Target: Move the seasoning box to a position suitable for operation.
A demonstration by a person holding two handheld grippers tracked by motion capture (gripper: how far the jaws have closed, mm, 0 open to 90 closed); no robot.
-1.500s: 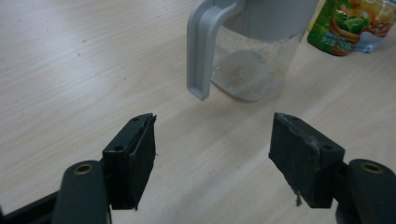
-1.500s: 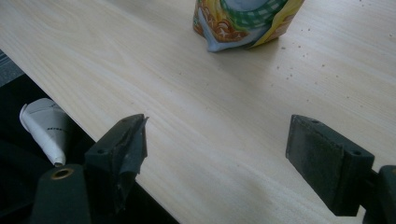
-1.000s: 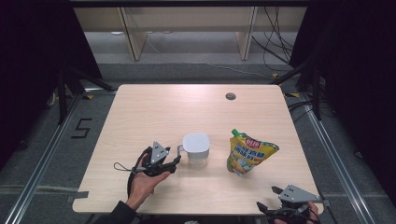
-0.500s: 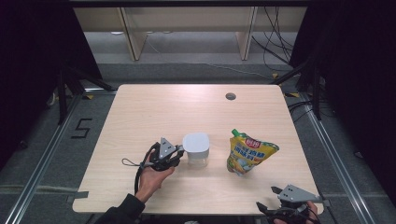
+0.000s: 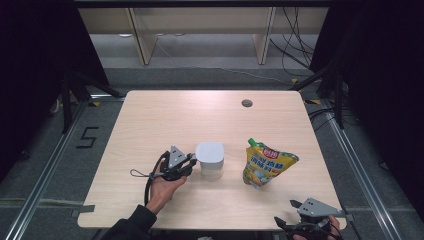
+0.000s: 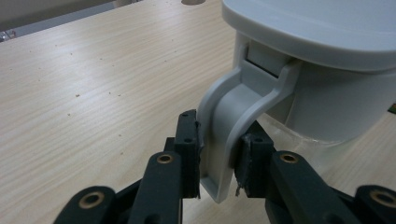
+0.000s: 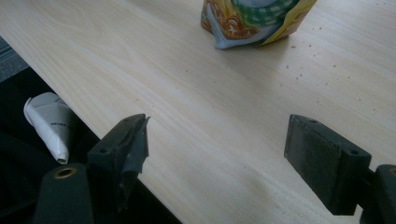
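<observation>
A white-grey lidded container (image 5: 210, 159) stands near the middle of the wooden table (image 5: 200, 115). Its curved handle (image 6: 229, 116) sits between the pads of my left gripper (image 6: 217, 161), whose jaws have just been closing and now press on both sides of it. From above, the left gripper (image 5: 190, 162) touches the container's left side, with a hand behind it. A yellow snack pouch (image 5: 267, 162) stands upright to the right. My right gripper (image 5: 286, 214) rests at the table's front right edge, and in the right gripper view it (image 7: 217, 154) is open, with the pouch (image 7: 252, 18) well ahead.
A round cable hole (image 5: 246, 103) is at the table's far right. The table's front edge (image 7: 84, 100) runs just under my right gripper's left jaw, and a white rolled paper (image 7: 49, 123) lies below it. Dark floor and shelving surround the table.
My left gripper moved a little right to the container and its jaws closed on the handle. The right gripper, container and pouch kept their places.
</observation>
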